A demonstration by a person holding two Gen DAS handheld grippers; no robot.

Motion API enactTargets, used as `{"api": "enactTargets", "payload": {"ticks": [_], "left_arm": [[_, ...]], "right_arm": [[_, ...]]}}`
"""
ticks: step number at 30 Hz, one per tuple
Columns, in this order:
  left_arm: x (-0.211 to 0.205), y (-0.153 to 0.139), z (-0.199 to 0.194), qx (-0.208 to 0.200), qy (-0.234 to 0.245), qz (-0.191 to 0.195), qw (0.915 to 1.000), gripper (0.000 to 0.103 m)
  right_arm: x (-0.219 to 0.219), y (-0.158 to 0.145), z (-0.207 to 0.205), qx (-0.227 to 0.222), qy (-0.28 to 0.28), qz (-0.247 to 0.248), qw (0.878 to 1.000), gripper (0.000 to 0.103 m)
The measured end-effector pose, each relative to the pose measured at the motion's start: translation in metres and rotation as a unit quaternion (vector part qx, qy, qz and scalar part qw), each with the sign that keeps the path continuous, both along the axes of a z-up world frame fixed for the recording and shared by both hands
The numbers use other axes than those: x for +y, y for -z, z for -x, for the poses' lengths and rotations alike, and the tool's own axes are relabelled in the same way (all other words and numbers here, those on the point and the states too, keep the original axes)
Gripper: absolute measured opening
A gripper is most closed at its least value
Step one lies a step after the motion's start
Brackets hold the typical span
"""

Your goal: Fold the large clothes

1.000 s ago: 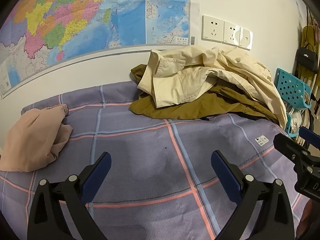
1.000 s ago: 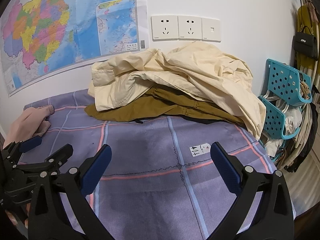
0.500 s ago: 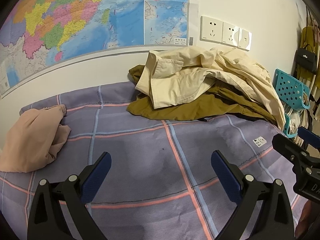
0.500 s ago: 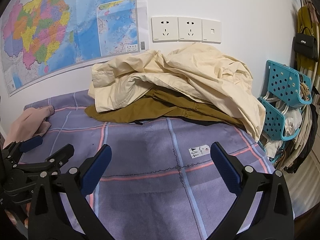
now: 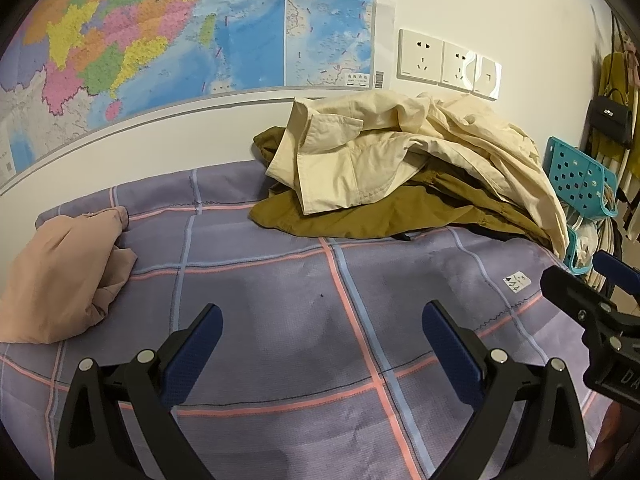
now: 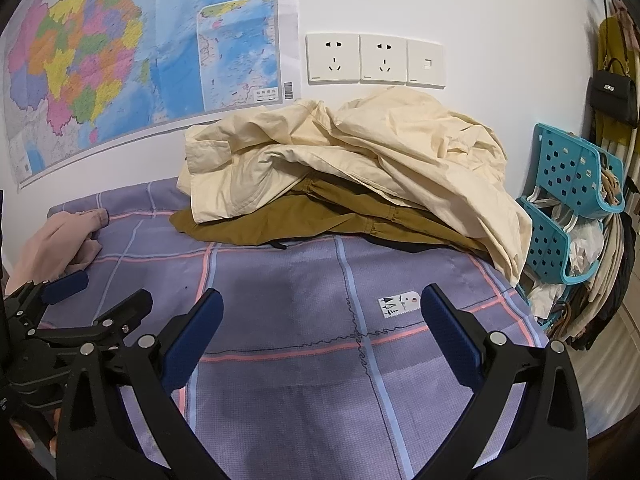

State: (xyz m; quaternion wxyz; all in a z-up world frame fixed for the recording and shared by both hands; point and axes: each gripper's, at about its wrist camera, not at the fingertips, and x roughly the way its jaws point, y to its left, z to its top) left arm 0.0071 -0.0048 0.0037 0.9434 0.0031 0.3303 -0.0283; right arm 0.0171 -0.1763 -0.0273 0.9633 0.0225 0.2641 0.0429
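A crumpled cream garment [image 5: 400,152] [image 6: 352,160] lies on top of an olive-brown garment [image 5: 360,216] [image 6: 288,220] at the back of the purple checked sheet [image 5: 280,300] [image 6: 300,300], against the wall. A folded pink garment [image 5: 60,272] [image 6: 48,248] lies at the left. My left gripper [image 5: 320,336] is open and empty, low over the sheet, well short of the pile. My right gripper [image 6: 320,320] is open and empty beside it. Each gripper shows at the edge of the other's view.
A map poster [image 5: 160,40] and wall sockets [image 6: 376,60] are on the wall behind the pile. Teal perforated baskets [image 6: 572,184] and hanging bags [image 6: 614,92] stand off the right edge of the bed. A small white label [image 6: 398,304] lies on the sheet.
Both views have shifted slightly; the clothes pile has drifted a little in the frames. Both grippers stay open. Nothing was taken hold of.
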Motion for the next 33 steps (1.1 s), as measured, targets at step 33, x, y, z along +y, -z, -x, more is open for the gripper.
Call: {"api": "enactTargets", "payload": {"ticks": [33], "left_arm": [[0.019,0.017,-0.100,0.055,-0.009,0.019,0.9983,0.096]], "right_arm": [[0.015,-0.026,-0.115,-0.007,-0.073,0.117,0.990,0.098]]}}
